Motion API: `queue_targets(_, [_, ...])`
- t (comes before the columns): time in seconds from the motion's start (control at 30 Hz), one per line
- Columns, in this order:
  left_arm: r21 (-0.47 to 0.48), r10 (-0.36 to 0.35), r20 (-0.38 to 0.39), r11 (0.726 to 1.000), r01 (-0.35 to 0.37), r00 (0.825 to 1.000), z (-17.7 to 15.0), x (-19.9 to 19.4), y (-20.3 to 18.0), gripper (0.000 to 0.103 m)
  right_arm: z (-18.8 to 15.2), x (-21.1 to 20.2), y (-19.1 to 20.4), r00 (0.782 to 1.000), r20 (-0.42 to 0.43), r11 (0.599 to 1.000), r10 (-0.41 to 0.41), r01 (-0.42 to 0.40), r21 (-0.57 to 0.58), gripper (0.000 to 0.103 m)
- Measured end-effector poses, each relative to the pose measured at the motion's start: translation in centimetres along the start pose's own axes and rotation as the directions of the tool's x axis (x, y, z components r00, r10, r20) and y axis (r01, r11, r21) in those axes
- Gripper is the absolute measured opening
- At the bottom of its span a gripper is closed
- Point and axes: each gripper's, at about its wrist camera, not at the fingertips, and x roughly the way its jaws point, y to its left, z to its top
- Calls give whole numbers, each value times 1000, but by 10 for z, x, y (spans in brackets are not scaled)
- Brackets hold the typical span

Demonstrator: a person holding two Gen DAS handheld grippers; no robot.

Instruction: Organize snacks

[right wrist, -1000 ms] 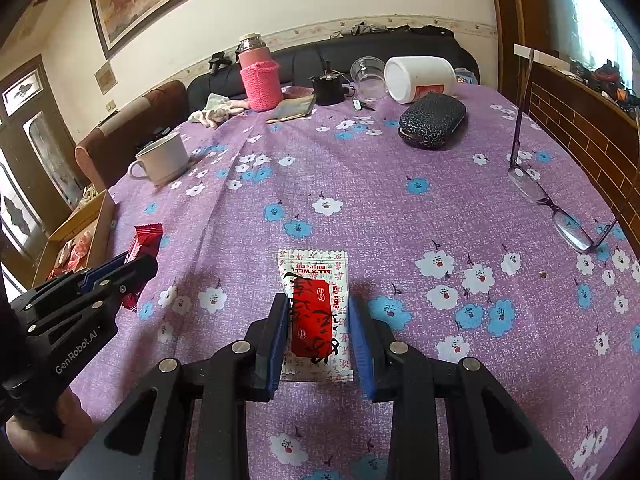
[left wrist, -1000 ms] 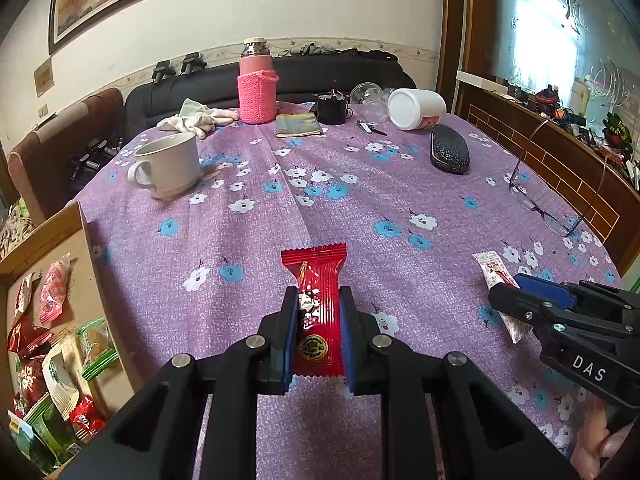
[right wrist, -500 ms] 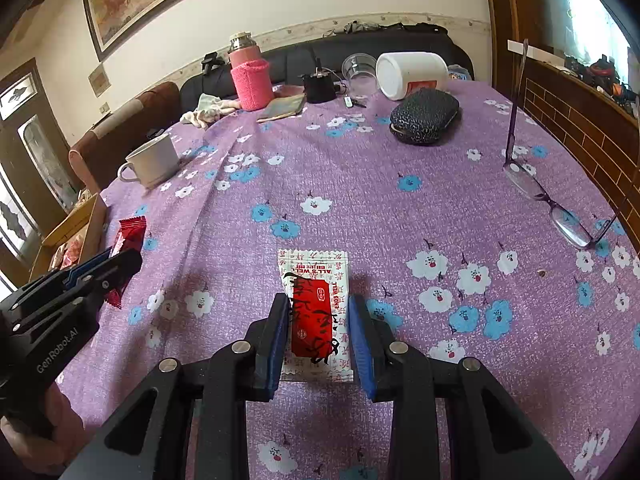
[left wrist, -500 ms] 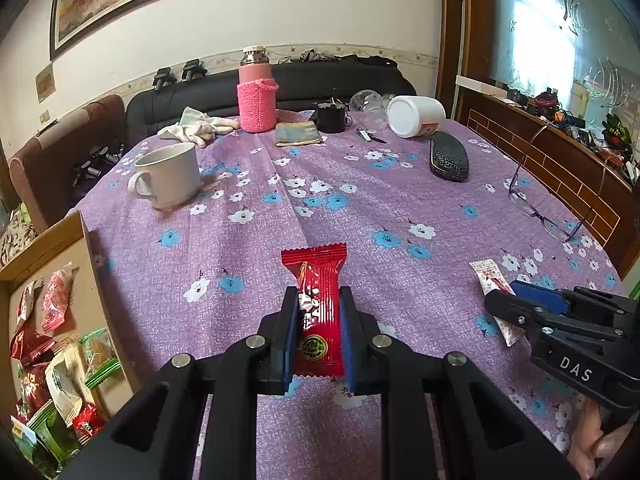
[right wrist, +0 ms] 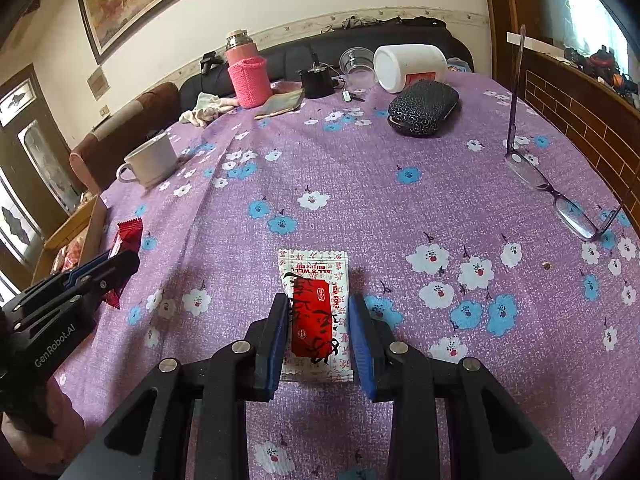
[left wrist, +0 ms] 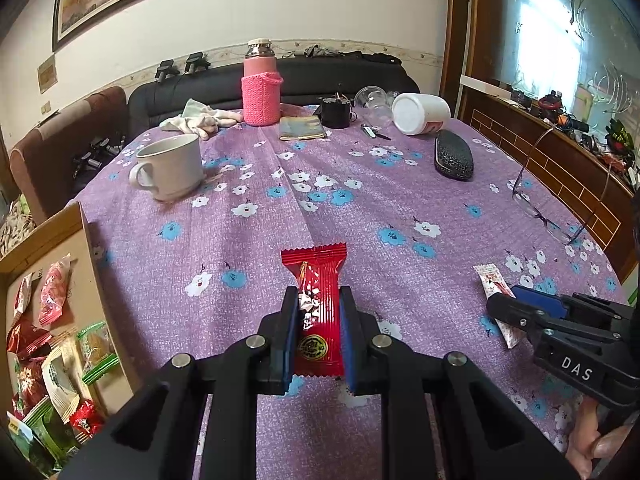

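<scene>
- Snacks half sorted: wrapped packets already fill the cardboard box (left wrist: 48, 344) at lower left of the left-wrist frame.
- Left hand-held gripper (left wrist: 318, 334) is clenched on a red snack packet (left wrist: 318, 300), centre frame, apparently lifted off the cloth.
- Right hand-held gripper (right wrist: 318, 336) grasps a white-and-red sachet (right wrist: 318, 300) by its edges, low centre of its own frame.
- Both, I'd say, are left to go into that box.
- Desk (left wrist: 360, 216) wears purple flowered cloth; white mug (left wrist: 170, 168), pink-sleeved flask (left wrist: 261, 92), glasses case (left wrist: 454, 156) and spectacles (right wrist: 560, 196) sit farther back, dark sofa (left wrist: 360, 76) behind.
</scene>
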Motion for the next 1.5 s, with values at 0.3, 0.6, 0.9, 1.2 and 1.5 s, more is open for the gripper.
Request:
queue_targets(0.3, [-25,-6,-11,1000,6,1000,0,4,3,18,-3,-4,-5,999,35,1000,18,-19,23,32])
queue_targets(0.6, [-62,-8,-20,998,7,1000,-1,7,9,18,-6,-7,4,999,52,1000,3,-1,-24,32])
queue_targets(0.9, [-77,80,16,994,-78,997,1,-1,16,18,-3,-14,0,998,68,1000,20,-20,4,32])
queue_targets(1.2, [-115,83,75,991,-74,994,2,-40,32,18,0,-19,-8,996,87,999,8,-11,37,32])
queue_targets(1.5, [-184,119,148,979,-91,982,-8,-85,76,18,-1,-15,6,996,82,1000,-16,16,-9,32])
